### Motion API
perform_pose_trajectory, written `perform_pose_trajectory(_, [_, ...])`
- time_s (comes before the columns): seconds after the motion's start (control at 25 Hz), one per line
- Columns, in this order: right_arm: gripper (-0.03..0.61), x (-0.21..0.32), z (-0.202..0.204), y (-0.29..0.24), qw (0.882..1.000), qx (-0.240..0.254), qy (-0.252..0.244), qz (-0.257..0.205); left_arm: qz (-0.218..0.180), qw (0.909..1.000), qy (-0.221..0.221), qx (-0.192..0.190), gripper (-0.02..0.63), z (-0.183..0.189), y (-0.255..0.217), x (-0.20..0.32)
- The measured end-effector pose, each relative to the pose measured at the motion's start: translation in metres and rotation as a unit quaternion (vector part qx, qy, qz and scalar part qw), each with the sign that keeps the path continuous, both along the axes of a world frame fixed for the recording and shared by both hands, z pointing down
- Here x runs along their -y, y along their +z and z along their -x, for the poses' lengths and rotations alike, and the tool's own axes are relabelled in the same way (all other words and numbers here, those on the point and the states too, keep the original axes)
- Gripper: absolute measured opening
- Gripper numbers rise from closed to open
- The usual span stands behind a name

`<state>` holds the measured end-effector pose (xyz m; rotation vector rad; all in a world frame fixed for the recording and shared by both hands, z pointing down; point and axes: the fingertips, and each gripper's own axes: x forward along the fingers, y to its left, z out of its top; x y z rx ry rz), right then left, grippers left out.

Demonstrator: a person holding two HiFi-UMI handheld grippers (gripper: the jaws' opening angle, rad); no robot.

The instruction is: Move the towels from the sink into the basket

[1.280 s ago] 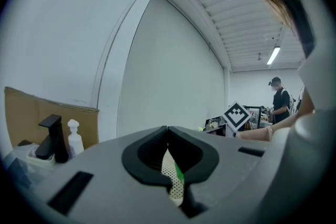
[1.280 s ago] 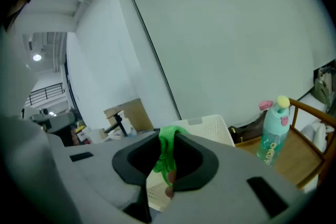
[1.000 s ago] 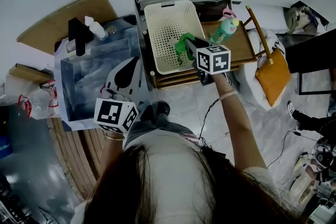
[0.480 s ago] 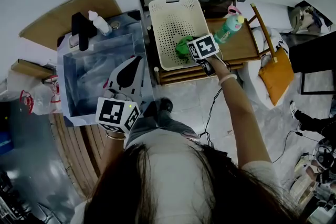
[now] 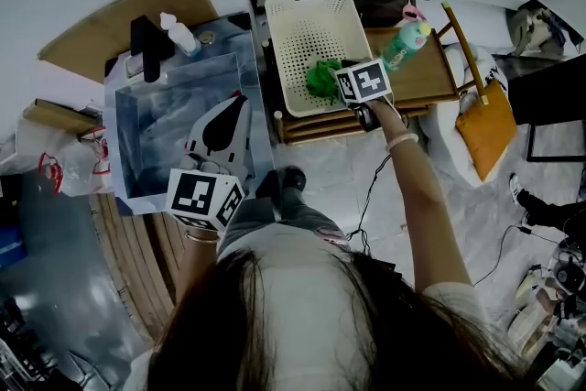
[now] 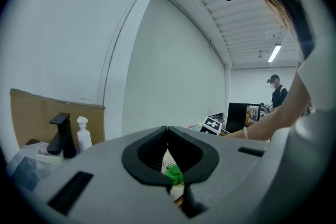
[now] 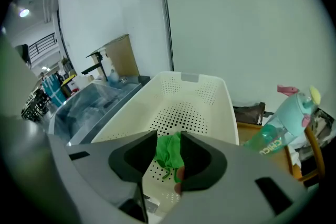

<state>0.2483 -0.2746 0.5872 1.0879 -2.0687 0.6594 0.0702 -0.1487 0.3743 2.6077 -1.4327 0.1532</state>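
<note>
Left claw (image 5: 240,98): pressed together, tips meeting (image 6: 167,128), nothing pinched. Held over the near right edge of the sink, pointing away from the person.
Right claw (image 5: 341,76): opening, the jaws standing apart (image 7: 169,136) with the green towel in the gap between them. Reached out over the near end of the basket.
Green towel (image 5: 320,76): inside the basket, toward its near end, bunched into a small lump. In the right gripper view it fills the space between the jaws (image 7: 169,153), a loose strand hanging below, with the basket's perforated floor behind it.
Basket (image 5: 302,32): white plastic, holes in floor and walls, a handle slot in the far wall (image 7: 190,78). Stands on a low wooden counter (image 5: 428,80), just right of the sink.
Sink (image 5: 174,119): rectangular basin, lined with crinkled clear film. Black faucet (image 5: 145,46) at its far left corner, a white pump bottle (image 5: 180,34) just beside the faucet.
Green bottle (image 5: 406,41): pale green with a pink cap piece, lying tilted on the wooden counter, right of the basket and close to it.
Orange cushion (image 5: 483,128): right of the counter, apart from the basket.
Background: a person stands far off in the left gripper view (image 6: 276,93), near dark screens.
</note>
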Motion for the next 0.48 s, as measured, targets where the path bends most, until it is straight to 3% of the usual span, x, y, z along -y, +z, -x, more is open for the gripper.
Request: perform_pose_trajectory(0.48, [0.14,-0.031,0.027,-0.044,0.996,0.031,0.044,-0.069,-0.01,0.9997,0.021,-0.006,0.008,0.026,-0.01,-0.007])
